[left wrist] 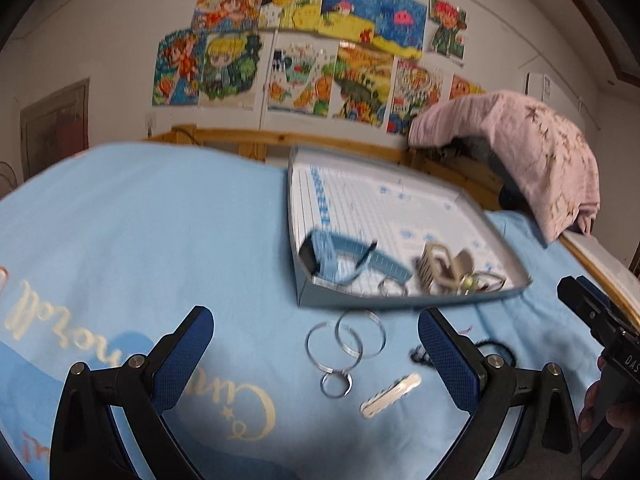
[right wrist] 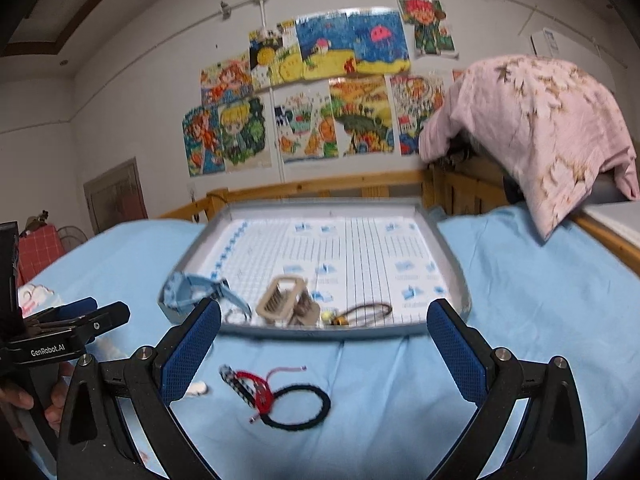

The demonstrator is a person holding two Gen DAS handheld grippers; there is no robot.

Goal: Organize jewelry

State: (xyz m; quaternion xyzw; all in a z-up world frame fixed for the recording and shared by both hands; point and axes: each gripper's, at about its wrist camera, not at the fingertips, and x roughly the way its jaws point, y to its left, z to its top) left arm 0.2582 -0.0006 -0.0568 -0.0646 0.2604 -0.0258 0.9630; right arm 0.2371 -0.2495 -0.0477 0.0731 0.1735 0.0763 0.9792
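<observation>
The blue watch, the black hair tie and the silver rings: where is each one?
Blue watch (left wrist: 320, 254): left wrist view, on its band, in the tray.
Black hair tie (right wrist: 316, 394): right wrist view, on its loop's upper right.
Silver rings (left wrist: 316, 356): left wrist view, on the left ring's rim.

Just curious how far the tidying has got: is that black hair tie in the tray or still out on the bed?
Out. The black hair tie lies on the blue sheet, in front of the tray.

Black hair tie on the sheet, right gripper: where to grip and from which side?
Take the black hair tie on its bare right arc, coming straight down with one finger inside the loop and one outside. It lies flat on the blue sheet, and its left side touches the red bracelet. The right gripper is open.
</observation>
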